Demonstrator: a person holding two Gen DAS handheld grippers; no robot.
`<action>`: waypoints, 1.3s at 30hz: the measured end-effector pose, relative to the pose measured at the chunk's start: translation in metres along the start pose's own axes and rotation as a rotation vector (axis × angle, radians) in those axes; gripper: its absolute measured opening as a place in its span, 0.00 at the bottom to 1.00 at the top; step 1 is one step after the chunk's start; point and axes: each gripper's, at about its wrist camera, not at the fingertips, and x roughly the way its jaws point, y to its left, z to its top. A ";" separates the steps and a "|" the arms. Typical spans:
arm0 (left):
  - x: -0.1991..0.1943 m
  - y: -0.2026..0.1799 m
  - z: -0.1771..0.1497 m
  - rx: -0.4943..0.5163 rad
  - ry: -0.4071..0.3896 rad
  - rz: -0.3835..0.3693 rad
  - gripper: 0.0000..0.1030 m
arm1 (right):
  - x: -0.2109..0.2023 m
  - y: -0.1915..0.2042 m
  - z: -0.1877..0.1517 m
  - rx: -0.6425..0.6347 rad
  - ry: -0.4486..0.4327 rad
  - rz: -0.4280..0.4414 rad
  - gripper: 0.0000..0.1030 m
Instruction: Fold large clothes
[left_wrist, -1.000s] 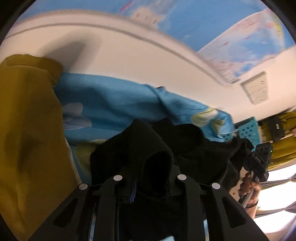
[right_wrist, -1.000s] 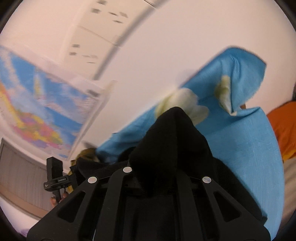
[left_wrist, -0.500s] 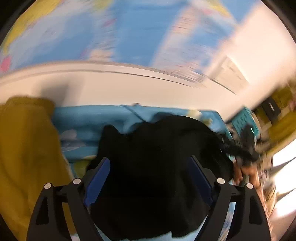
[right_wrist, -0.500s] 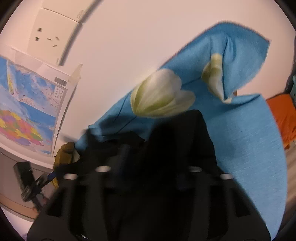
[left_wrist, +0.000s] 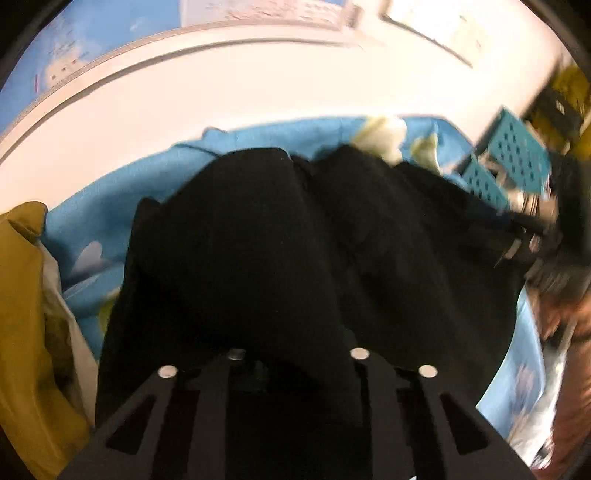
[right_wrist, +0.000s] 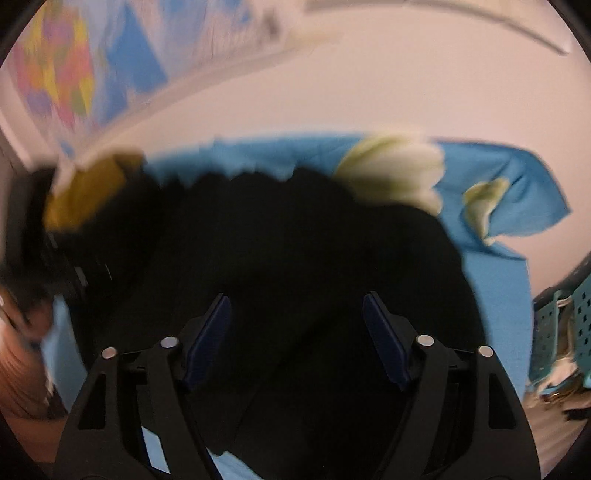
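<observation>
A large black garment (left_wrist: 295, 258) lies spread over a blue flowered sheet (left_wrist: 110, 206). In the left wrist view my left gripper (left_wrist: 297, 354) has its jaws close together, and black cloth covers the fingertips. In the right wrist view the black garment (right_wrist: 295, 258) lies under my right gripper (right_wrist: 295, 321), whose blue pads (right_wrist: 208, 332) stand wide apart with nothing between them. The right gripper and the hand holding it show blurred at the right of the left wrist view (left_wrist: 524, 240).
A mustard-yellow cloth (left_wrist: 26, 314) lies at the left of the sheet. A teal perforated basket (left_wrist: 509, 162) stands at the right, also in the right wrist view (right_wrist: 565, 325). A white wall with a map (right_wrist: 74, 66) is behind.
My right gripper has opened and let go of the black garment, which now lies flatter on the sheet. My left gripper opened briefly, then closed again on the cloth. Both cameras tilted down.
</observation>
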 end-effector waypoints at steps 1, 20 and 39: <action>-0.003 0.001 0.004 0.004 -0.032 0.027 0.12 | 0.006 -0.002 0.000 -0.011 0.009 -0.025 0.19; -0.085 0.035 -0.119 -0.012 -0.232 0.129 0.89 | -0.094 -0.059 -0.116 0.194 -0.303 0.001 0.89; -0.147 0.051 -0.158 -0.207 -0.341 -0.199 0.18 | -0.169 -0.067 -0.151 0.242 -0.528 0.156 0.16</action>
